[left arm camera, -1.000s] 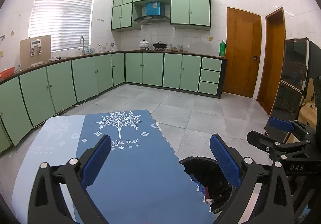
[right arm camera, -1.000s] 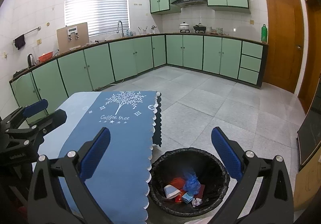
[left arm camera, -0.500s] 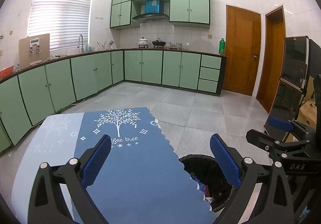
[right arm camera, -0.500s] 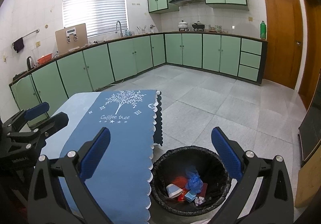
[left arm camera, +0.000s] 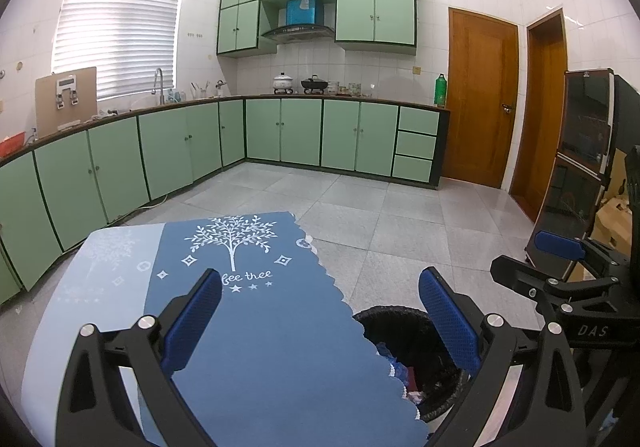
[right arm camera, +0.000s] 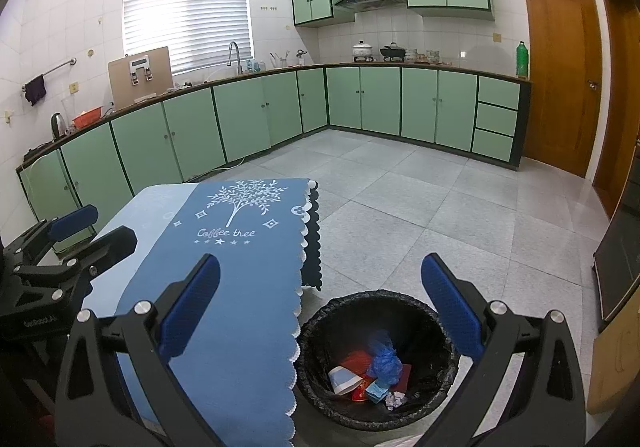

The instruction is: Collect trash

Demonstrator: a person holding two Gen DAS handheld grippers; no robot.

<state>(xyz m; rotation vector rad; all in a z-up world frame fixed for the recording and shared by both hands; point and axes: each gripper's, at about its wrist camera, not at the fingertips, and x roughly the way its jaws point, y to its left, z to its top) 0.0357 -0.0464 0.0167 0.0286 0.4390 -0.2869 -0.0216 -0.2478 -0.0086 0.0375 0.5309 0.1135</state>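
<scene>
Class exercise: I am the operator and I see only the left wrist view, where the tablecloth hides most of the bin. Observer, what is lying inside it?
Observer: The right wrist view looks into the black bin: a crumpled blue bag, a white paper cup and red wrappers.
Operator: Is the right gripper carrying anything?
Observer: No. The right gripper is open and empty.
Operator: Any trash left on the tablecloth?
Observer: None visible on the blue tablecloth.
</scene>
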